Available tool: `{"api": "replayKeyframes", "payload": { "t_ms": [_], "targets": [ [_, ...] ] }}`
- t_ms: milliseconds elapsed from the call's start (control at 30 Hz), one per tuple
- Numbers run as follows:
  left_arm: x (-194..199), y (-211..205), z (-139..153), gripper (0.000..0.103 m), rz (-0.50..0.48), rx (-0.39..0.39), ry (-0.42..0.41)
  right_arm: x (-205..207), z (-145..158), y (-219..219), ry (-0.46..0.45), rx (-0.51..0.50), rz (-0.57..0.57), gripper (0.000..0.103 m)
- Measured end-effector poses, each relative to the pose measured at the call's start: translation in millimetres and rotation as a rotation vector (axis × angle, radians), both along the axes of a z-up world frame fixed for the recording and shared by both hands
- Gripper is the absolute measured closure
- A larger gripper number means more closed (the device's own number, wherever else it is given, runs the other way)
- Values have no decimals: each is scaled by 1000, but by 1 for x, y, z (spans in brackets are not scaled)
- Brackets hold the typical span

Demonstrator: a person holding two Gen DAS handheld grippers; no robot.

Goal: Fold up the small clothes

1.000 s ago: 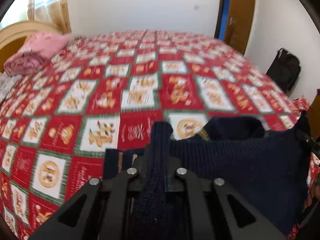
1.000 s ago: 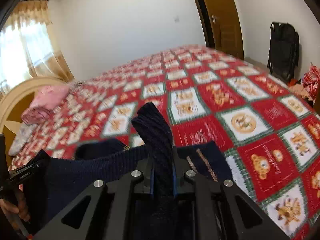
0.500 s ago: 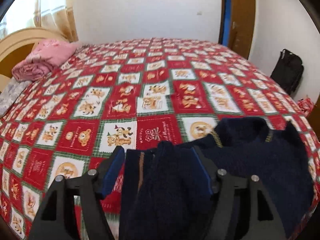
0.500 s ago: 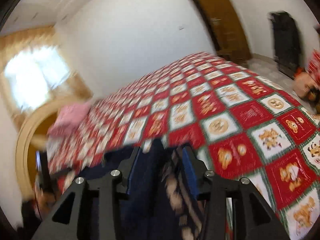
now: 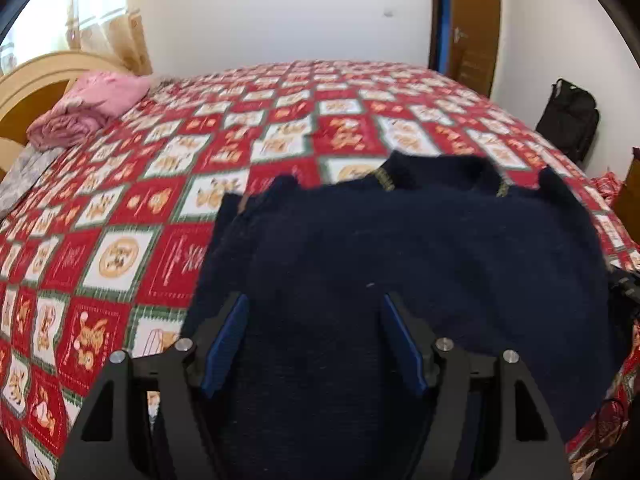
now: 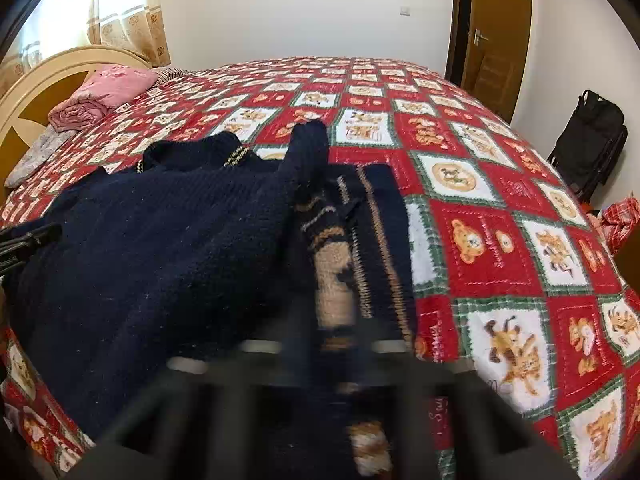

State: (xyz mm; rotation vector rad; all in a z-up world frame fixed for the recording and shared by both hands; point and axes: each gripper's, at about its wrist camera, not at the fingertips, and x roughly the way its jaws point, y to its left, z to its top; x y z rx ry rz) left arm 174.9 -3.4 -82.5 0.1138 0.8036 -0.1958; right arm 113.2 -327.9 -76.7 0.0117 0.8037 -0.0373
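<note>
A navy knitted sweater (image 5: 440, 248) lies spread on the red patchwork quilt (image 5: 160, 184), collar towards the far side. My left gripper (image 5: 314, 298) hovers over its near part, open, blue pads (image 5: 228, 336) wide apart and nothing pinched. In the right wrist view the sweater (image 6: 160, 240) fills the left half, with one sleeve (image 6: 308, 148) folded across. My right gripper (image 6: 330, 308) is blurred at the bottom. Its jaws are closing, and a tan-patterned strip of the sweater (image 6: 334, 280) sits tight between them.
Folded pink bedding (image 5: 92, 108) lies by the cream headboard (image 6: 44, 76) at the far left. A black bag (image 6: 592, 136) stands on the floor to the right of the bed, near a brown door (image 6: 500, 40). Bare quilt (image 6: 500, 208) stretches to the right of the sweater.
My left gripper let go of the bunched sleeve and opened wide; the sweater now lies flat beneath it. My right gripper opened, shifted, and closed on the patterned edge.
</note>
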Motion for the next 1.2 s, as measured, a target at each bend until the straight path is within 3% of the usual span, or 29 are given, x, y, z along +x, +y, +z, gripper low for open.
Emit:
{"api": "replayKeyframes", "payload": {
  "t_ms": [33, 133, 200, 267, 333, 433, 533, 633, 700, 867, 1067, 1200],
  "targets": [
    [-1, 3, -2, 32, 6, 5, -3, -8, 6, -8, -16, 60, -13, 96],
    [4, 9, -6, 32, 19, 7, 0, -30, 20, -32, -58, 110, -113, 96],
    [6, 12, -9, 30, 29, -10, 8, -43, 13, -58, -28, 230, -183, 95],
    [7, 9, -10, 29, 30, -1, -1, -48, -4, -67, 11, 315, -160, 93],
    [6, 5, -10, 28, 25, 31, -13, -53, -4, -68, -15, 335, -140, 89],
    [1, 9, -5, 28, 8, 38, -16, -58, 13, -85, -47, 437, -233, 89],
    [-7, 29, 9, 28, 13, 3, -23, -62, 46, -74, -148, 339, -237, 89],
    [-14, 57, 24, 27, 52, -40, -49, -51, 69, -34, -179, 179, -97, 89],
    [-12, 66, 29, 27, 68, -32, -53, -41, 69, -10, -174, 126, -27, 89],
    [-6, 57, 25, 27, 111, 20, -58, 1, 42, 46, -107, 127, 75, 89],
    [9, 40, -1, 27, 143, 64, 11, 44, -6, 87, -15, 84, 107, 89],
    [13, 40, -6, 25, 161, 56, 17, 51, -15, 84, -79, 106, 91, 89]
  ]
}}
